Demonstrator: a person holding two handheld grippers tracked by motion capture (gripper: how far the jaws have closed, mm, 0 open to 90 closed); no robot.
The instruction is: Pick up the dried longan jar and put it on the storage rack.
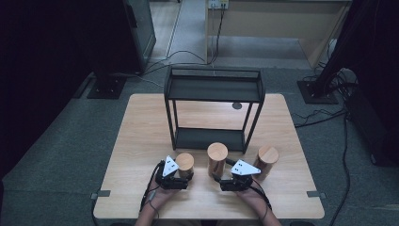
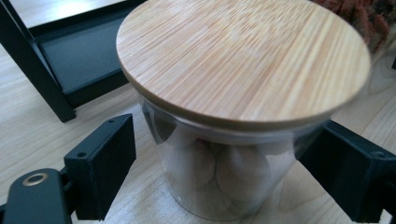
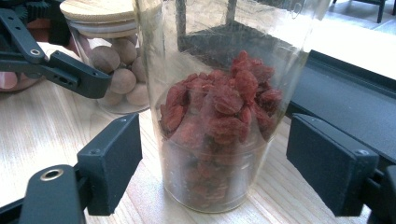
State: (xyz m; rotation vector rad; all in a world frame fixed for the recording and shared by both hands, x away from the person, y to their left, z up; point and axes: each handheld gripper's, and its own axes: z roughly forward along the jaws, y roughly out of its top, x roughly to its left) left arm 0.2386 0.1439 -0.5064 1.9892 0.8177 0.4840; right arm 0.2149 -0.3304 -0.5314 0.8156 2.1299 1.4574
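Three glass jars with bamboo lids stand in a row in front of a black two-tier rack [image 1: 214, 87]. My left gripper [image 2: 226, 149] is open, with its jaws on either side of the short left jar [image 2: 219, 177], which holds pale round nuts. From above, this gripper [image 1: 184, 175] sits just before that jar [image 1: 184, 162]. My right gripper [image 3: 215, 154] is open around the taller middle jar [image 3: 215, 140], which is half full of red dried berries. In the high view, that gripper [image 1: 222, 178] is at the foot of the middle jar [image 1: 217, 157].
A third jar [image 1: 267, 159] stands to the right of the right gripper. The rack's lower shelf [image 3: 345, 93] lies just behind the jars. The nut jar [image 3: 116, 70] and a left-gripper finger [image 3: 70, 74] appear beside the berry jar. Cables cross the floor beyond the wooden table [image 1: 141, 136].
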